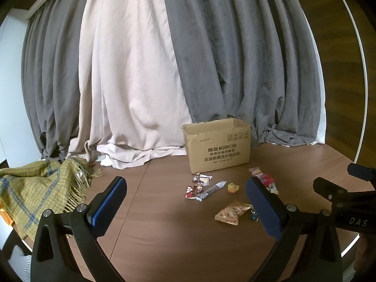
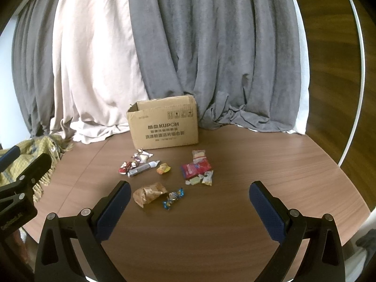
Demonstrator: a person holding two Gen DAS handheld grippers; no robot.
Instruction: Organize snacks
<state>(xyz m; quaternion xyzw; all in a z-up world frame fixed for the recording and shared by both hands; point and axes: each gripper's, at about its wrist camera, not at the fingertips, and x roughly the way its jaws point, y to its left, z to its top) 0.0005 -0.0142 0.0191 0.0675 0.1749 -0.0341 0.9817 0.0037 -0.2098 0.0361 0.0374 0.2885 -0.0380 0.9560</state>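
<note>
Left gripper [image 1: 185, 202] jaws spread, its right finger hiding part of the snacks [image 1: 229, 212] before the "KUPOH" box [image 1: 217, 148]. Right gripper [image 2: 189, 205] jaws spread; wrappers [image 2: 196, 168] too blurred, perhaps candy, on tabletop [image 2: 270, 162].

Home living rm, floor-length grey/beige curtains [image 1: 164, 70], fringed yellow throw [image 1: 35, 188], wood-grain table [image 2: 258, 164], w/ cardboard box [image 2: 164, 127]

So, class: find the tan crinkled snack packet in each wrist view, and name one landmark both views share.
Left wrist view: the tan crinkled snack packet lies lower right of centre, beside the right blue finger.
Right wrist view: it lies centre-left, beside the left blue finger.
Shared landmark: the open brown cardboard box stands behind the snacks.
</note>
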